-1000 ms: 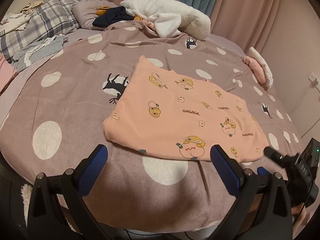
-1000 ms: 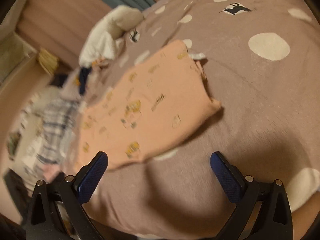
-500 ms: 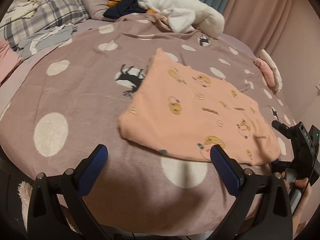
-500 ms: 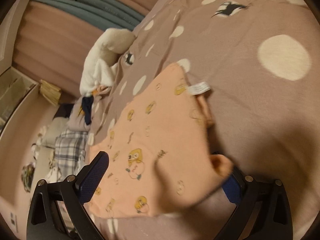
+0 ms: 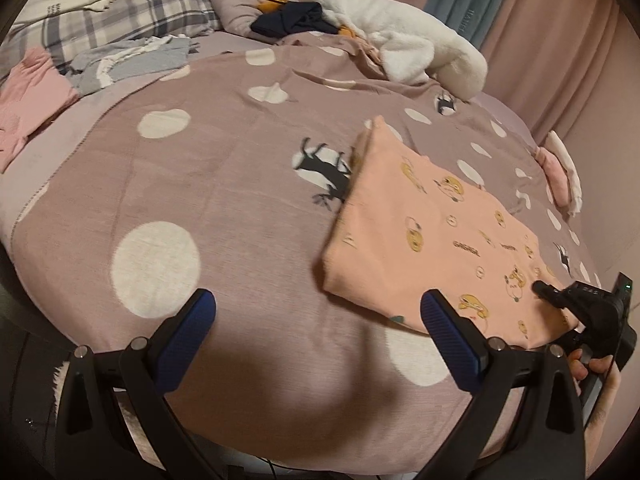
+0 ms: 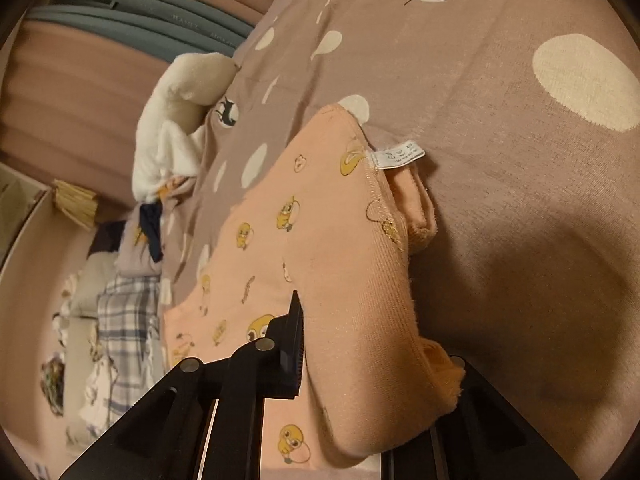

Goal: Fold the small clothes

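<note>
A folded peach garment [image 5: 440, 236] with yellow cartoon prints lies flat on the dotted mauve bedspread [image 5: 208, 184]. My left gripper [image 5: 316, 308] is open and empty, low over the bedspread just in front of the garment's near left corner. My right gripper [image 6: 372, 344] has its jaws closing on the garment's [image 6: 320, 240] near right corner, and the cloth is bunched between them. One black finger [image 6: 294, 344] shows; the other is hidden under the fabric. A white care label [image 6: 396, 156] sticks out of the far edge. In the left wrist view the right gripper [image 5: 580, 304] sits on that corner, held by a hand [image 5: 600, 368].
A white fluffy blanket [image 5: 404, 40], dark clothes [image 5: 296, 20] and a plaid pillow [image 5: 132, 12] lie at the bed's far end. A pink garment [image 5: 28, 96] and grey clothes [image 5: 132, 56] lie at the left. Folded pink items [image 5: 560, 172] sit at the right edge, near the curtains [image 5: 532, 32].
The right gripper has moved in onto the garment's near corner and its jaws have come together around the cloth. The left gripper has shifted left, so the garment now sits further right in its view.
</note>
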Demonstrator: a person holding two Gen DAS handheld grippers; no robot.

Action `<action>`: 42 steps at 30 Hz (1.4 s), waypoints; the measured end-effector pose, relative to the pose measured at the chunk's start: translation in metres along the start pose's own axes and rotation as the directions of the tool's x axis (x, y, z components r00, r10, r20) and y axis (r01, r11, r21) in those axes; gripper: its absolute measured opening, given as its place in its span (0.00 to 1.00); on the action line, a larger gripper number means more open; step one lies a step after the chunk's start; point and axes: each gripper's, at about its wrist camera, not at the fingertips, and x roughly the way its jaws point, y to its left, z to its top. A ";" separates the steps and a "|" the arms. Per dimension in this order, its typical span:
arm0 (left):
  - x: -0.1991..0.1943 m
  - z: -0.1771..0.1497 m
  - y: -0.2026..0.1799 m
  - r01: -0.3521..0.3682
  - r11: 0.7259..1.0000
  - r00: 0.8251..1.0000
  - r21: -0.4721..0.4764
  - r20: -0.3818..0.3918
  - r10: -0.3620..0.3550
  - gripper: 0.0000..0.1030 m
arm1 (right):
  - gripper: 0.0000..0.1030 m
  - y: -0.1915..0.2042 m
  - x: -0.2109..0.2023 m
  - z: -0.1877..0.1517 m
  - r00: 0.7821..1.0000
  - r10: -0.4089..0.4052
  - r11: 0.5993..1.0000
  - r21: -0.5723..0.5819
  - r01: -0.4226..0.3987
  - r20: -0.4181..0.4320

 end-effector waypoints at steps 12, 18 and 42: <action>0.002 -0.001 0.021 0.015 0.998 1.000 -0.060 -0.019 -0.016 0.99 | 0.15 0.093 -0.003 -0.004 0.999 0.011 0.963 -0.268 0.000 0.040; -0.006 0.000 0.043 -0.016 0.998 1.000 -0.068 0.006 0.017 0.99 | 0.15 0.160 0.023 -0.036 1.000 0.000 0.885 -0.465 -0.001 -0.003; -0.013 -0.001 0.078 -0.006 0.986 1.000 -0.165 -0.008 0.005 0.99 | 0.15 0.203 0.065 -0.119 0.974 -0.041 0.720 -0.683 -0.127 -0.224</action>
